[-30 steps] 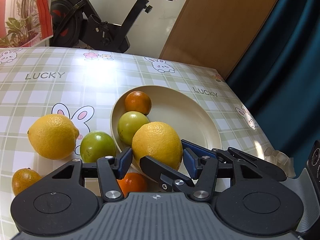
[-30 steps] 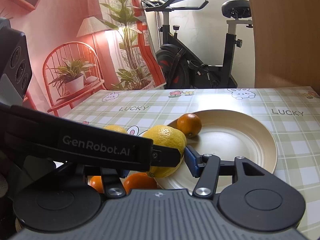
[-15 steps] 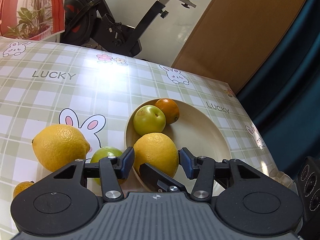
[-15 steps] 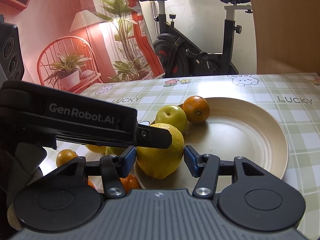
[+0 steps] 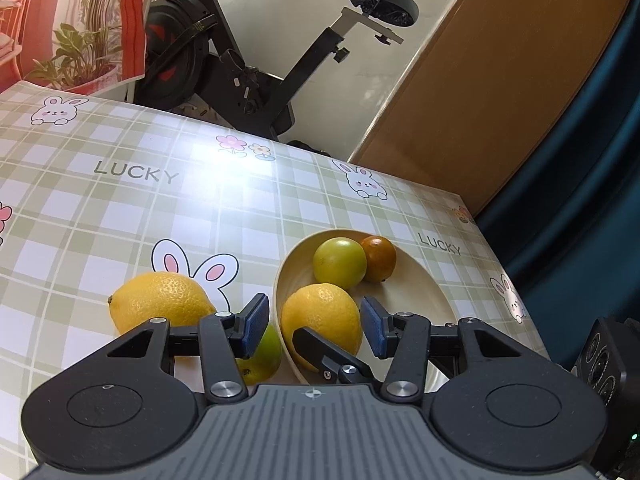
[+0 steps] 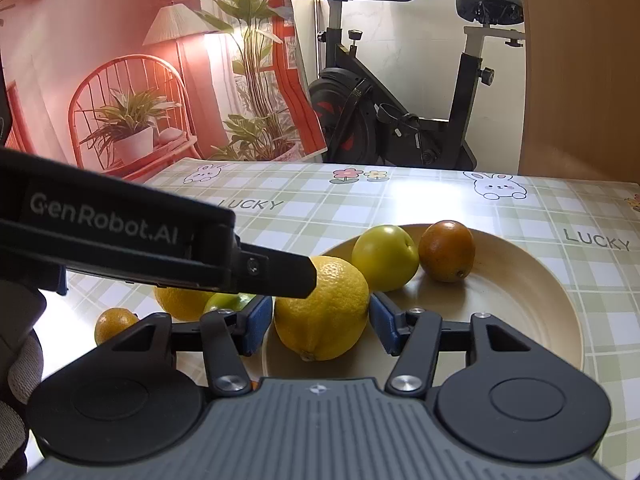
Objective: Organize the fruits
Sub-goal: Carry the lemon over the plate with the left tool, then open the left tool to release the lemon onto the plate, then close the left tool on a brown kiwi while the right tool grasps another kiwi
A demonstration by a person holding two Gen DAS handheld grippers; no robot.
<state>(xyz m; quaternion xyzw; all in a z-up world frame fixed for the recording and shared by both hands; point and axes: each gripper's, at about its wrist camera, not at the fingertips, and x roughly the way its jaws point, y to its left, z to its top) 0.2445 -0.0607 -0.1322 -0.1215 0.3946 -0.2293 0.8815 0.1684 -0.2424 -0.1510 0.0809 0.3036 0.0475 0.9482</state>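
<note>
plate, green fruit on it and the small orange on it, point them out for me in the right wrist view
plate (image 6: 520, 300), right wrist view, bare inner surface
green fruit (image 6: 384, 258), right wrist view, middle of skin
small orange (image 6: 447, 251), right wrist view, middle of skin

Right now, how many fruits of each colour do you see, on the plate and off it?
Yellow lemons: 2, one on the plate at, one on the table at
Green fruits: 2, plate, table
Oranges: 2, plate, table
Total: 6 in view
</note>
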